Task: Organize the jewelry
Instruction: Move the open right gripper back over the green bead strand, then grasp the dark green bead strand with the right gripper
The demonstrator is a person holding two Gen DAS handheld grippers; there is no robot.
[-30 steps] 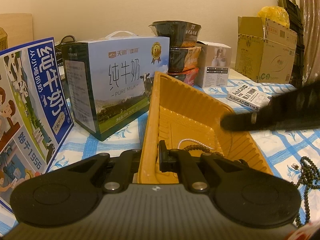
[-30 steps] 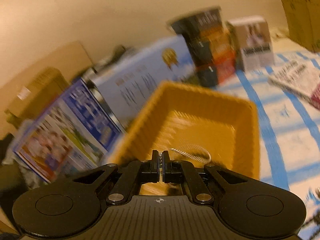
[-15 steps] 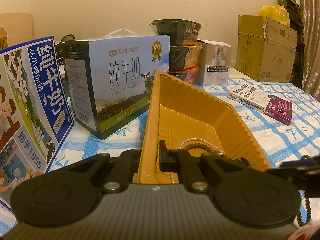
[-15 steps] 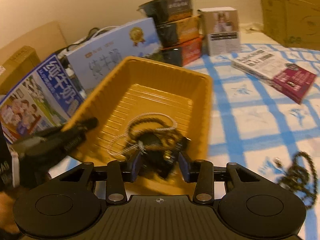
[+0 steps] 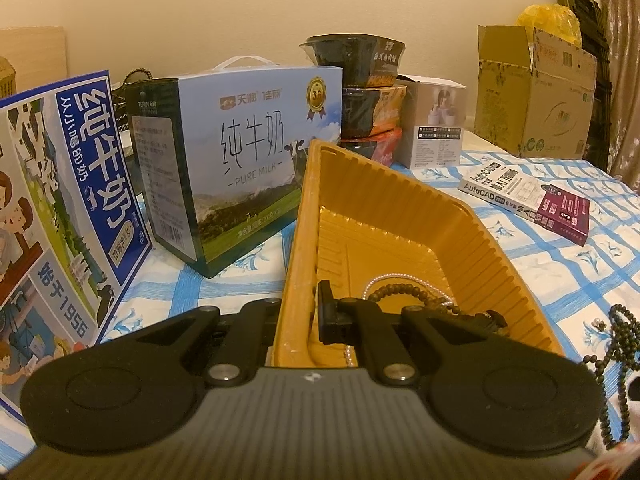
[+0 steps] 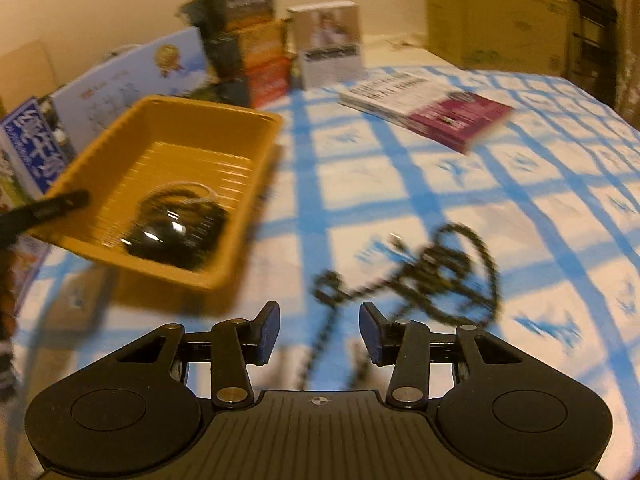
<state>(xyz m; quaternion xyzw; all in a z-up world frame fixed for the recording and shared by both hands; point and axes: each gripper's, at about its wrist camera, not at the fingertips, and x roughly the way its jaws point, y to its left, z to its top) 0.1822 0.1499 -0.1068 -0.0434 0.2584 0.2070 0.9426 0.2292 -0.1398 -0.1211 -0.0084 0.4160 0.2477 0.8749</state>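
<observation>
A yellow ribbed tray (image 5: 472,240) (image 6: 256,128) sits on the checked cloth. My left gripper (image 5: 298,312) is shut on the tray's near left rim. Inside lie a pearl strand (image 5: 400,278), a brown bead bracelet (image 5: 404,292) and a shiny black piece (image 6: 176,236). A dark bead necklace (image 6: 448,276) (image 5: 616,340) lies tangled on the cloth to the right of the tray. My right gripper (image 6: 319,332) is open and empty, just in front of this necklace. The right wrist view is blurred.
Milk cartons (image 5: 256,152) stand left of and behind the tray. Stacked noodle bowls (image 5: 360,92), a small white box (image 5: 436,124) and a cardboard box (image 5: 532,96) line the back. An AutoCAD book (image 5: 528,200) lies at the right.
My right gripper let go of jewelry in the tray, opened, and swung right and back toward the dark necklace on the cloth. My left gripper has kept its hold on the tray.
</observation>
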